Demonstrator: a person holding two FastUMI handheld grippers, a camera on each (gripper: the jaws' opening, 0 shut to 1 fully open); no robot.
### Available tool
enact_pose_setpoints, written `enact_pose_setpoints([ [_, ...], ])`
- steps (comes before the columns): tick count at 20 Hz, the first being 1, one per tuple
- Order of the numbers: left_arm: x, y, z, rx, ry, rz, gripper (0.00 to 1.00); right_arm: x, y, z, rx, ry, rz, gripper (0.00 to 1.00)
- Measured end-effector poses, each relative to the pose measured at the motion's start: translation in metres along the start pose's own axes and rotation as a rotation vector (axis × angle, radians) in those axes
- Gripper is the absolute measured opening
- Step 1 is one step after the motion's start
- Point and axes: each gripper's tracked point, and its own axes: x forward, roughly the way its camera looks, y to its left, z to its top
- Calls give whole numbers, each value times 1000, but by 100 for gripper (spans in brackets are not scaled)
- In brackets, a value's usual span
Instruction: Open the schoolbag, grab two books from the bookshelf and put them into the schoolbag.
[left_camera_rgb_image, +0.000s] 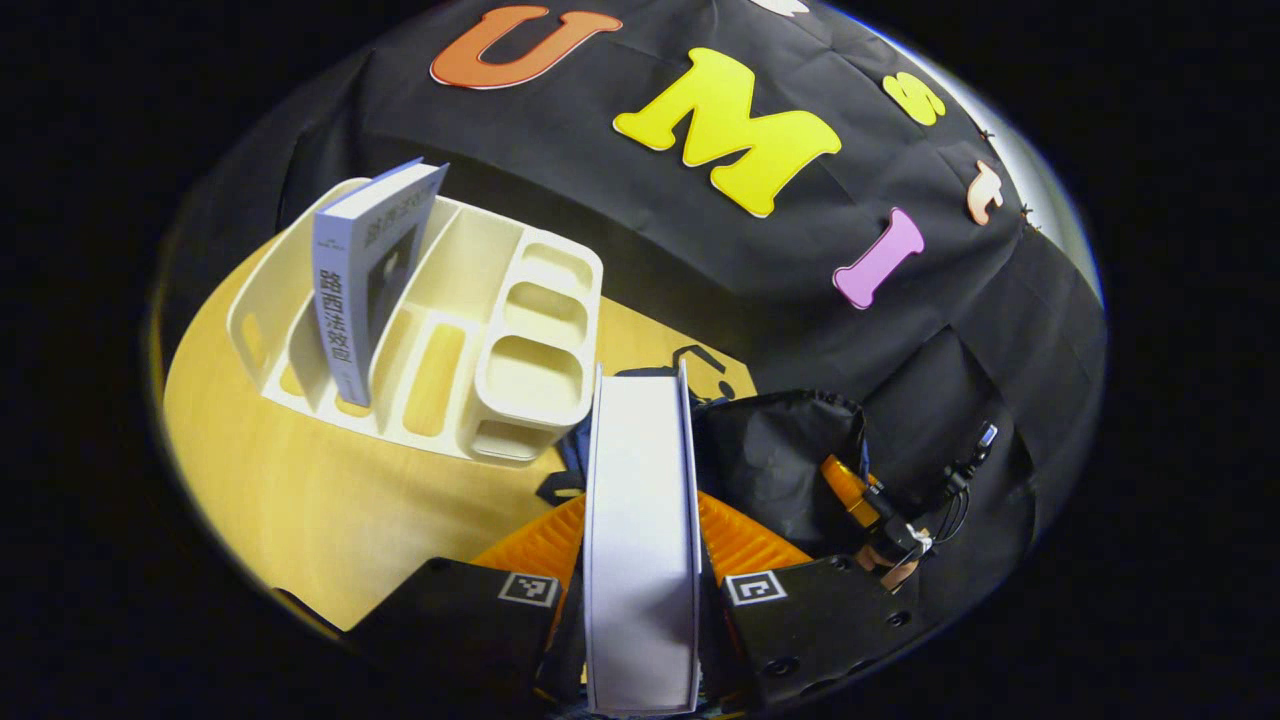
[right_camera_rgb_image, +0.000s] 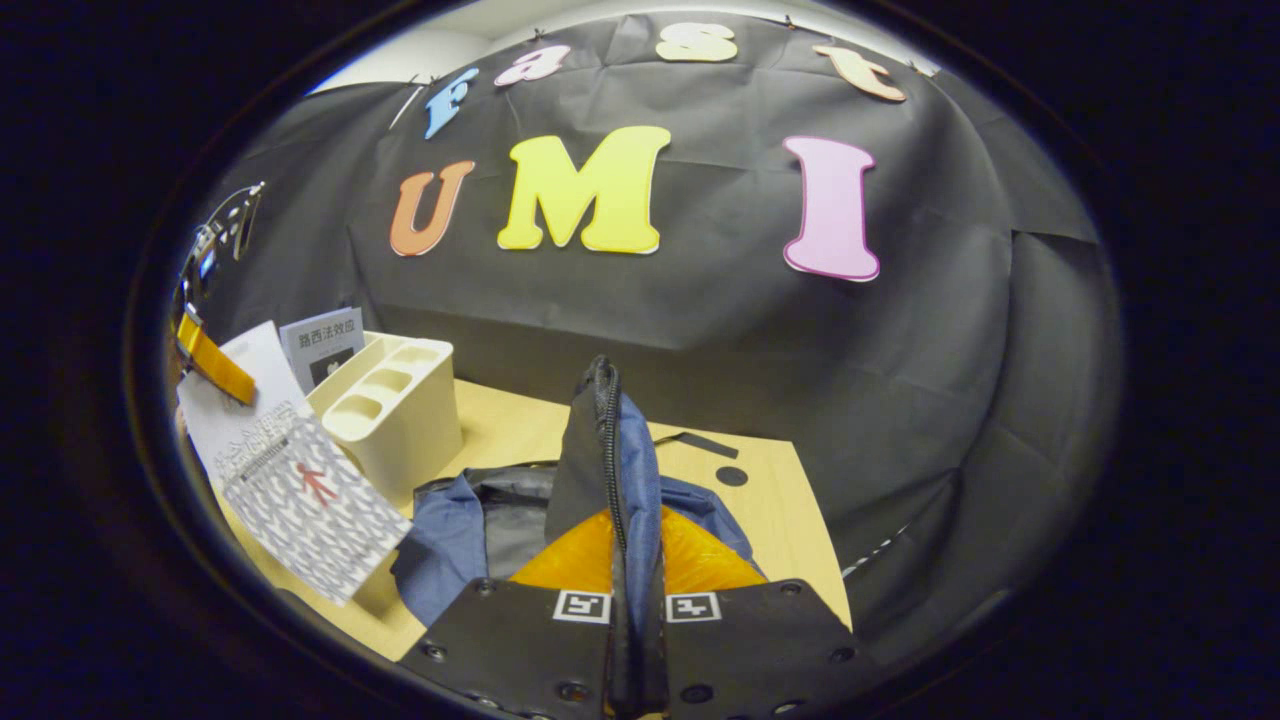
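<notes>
**Book held over the open schoolbag**

The left gripper (left_camera_rgb_image: 640, 600) pinches a white book (left_camera_rgb_image: 640, 520) edge-on in its jaws. The right gripper (right_camera_rgb_image: 637, 640) clamps the schoolbag (right_camera_rgb_image: 600, 470) flap (raised upright). At ten o'clock, the bookshelf (left_camera_rgb_image: 500, 330) on the bench (left_camera_rgb_image: 330, 500) holds a second book (left_camera_rgb_image: 365, 270).

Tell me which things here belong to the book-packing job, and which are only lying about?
Job:
left gripper holding a book
right gripper holding the schoolbag flap
second book in the bookshelf

Lying about:
black round mark on the table
</notes>
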Motion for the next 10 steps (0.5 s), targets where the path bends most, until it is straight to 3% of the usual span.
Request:
enact_pose_setpoints([
  [4, 41, -25, 8, -2, -27, -17, 46, 1, 2, 7, 21, -3, 10, 5],
  [6, 63, -40, 8, -38, -41, -55, 47, 2, -2, 11, 32, 2, 2, 5],
  [10, 106, -47, 9, -124, -77, -60, 46, -2, -6, 22, 30, 6, -18, 5],
])
